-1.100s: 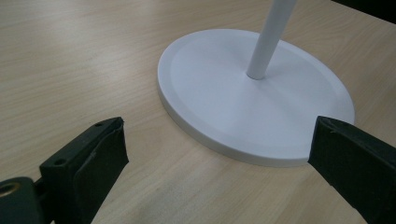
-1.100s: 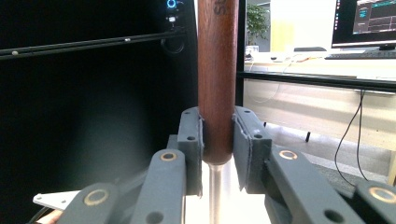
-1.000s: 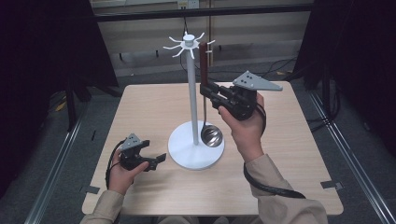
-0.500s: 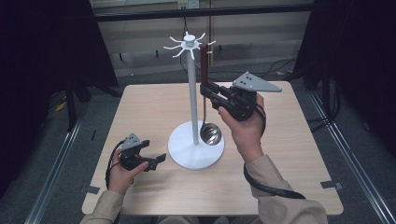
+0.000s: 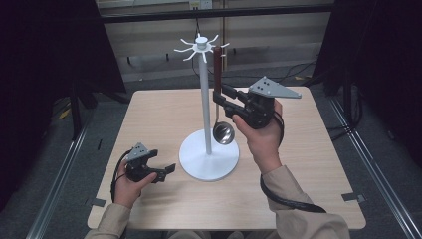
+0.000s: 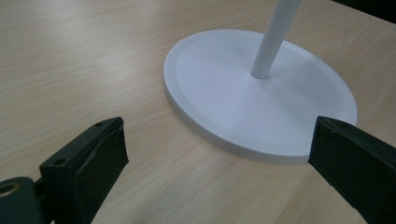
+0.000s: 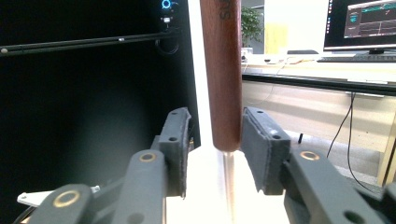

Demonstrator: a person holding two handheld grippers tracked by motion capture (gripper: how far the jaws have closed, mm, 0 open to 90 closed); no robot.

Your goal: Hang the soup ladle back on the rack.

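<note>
A white stand (image 5: 205, 99) with a round base (image 5: 209, 159) and a crown of hooks rises mid-table. A ladle hangs beside its pole: brown wooden handle (image 5: 217, 69) up at a hook, steel bowl (image 5: 224, 133) low above the base. My right gripper (image 5: 219, 95) is raised level at the handle's lower end. Its jaws have just been opening; the handle (image 7: 222, 70) stands between the fingers (image 7: 177, 140) with a gap on one side, so it is open. My left gripper (image 5: 166, 172) rests open on the table left of the base (image 6: 243, 98), with nothing between its jaws.
The wooden table (image 5: 308, 164) has bare room on both sides of the stand. Dark curtains flank it, and cables trail from both grippers toward the near edge. A desk with a monitor (image 7: 359, 23) lies beyond the table.
The right gripper's jaws have spread apart around the ladle handle. The ladle stays hanging in place. Neither hand has moved.
</note>
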